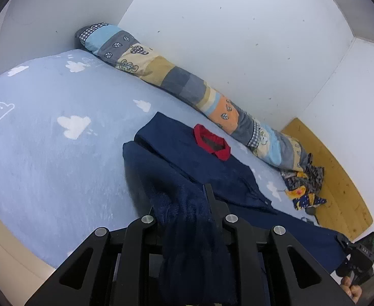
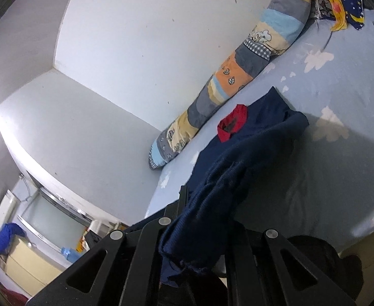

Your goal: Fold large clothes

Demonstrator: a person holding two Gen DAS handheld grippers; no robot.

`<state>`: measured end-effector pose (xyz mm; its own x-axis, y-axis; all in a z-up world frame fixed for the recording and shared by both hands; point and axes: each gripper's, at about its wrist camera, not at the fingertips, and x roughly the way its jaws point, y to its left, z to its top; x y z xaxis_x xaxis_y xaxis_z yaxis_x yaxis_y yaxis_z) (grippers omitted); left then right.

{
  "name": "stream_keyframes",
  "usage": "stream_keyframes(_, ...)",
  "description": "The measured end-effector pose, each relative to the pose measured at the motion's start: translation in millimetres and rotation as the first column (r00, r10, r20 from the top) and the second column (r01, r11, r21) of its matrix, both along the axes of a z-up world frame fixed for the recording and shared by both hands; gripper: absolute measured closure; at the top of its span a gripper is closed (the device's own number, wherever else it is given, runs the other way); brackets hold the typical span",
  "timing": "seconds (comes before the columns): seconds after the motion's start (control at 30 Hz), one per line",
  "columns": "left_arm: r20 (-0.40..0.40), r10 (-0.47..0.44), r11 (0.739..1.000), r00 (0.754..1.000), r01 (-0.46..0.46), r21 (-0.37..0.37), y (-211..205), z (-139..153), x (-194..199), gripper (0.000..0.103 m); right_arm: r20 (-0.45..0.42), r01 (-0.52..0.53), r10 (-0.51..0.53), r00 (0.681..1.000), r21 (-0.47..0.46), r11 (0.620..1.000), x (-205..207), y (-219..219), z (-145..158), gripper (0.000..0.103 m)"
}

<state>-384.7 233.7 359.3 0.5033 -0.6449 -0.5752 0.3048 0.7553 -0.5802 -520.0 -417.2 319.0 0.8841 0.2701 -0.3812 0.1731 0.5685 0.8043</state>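
Sweater [image 1: 202,168] hem pinched, both tongs closed

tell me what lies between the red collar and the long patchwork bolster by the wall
Only a bare strip of light blue cloud-print bedsheet separates the red collar from the long patchwork bolster; both wrist views show it.

The garment [image 1: 212,173] is navy with a red collar [image 1: 211,141]; the bed sheet [image 1: 59,140] is light blue with white clouds.

Even, cool light; strong fisheye edge warping
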Motion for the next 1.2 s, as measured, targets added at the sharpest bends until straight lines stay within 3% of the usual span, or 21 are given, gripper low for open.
stream_keyframes(0.77, 0.015, 0.034, 0.999, 0.999, -0.034, -0.002, -42.7, 30.7, 72.4, 0.082, 0.052, 0.033, -0.036, 0.998, 0.059, 0.998, 64.1, -31.2, 35.1, 0.095)
stream_keyframes(0.97, 0.002, 0.032, 0.999, 0.999, -0.032, 0.013, -73.1, 32.7, 119.0, 0.082, 0.036, 0.068, -0.072, 0.997, 0.098, 0.993, 99.5, -54.4, 35.8, 0.095)
stream_keyframes(1.2, -0.052, 0.031, 0.998, 0.998, -0.028, 0.061, -127.5, 19.4, 203.2, 0.081, -0.01, 0.1, -0.1, 0.995, 0.103, 0.99, 168.7, -89.3, 33.7, 0.095)
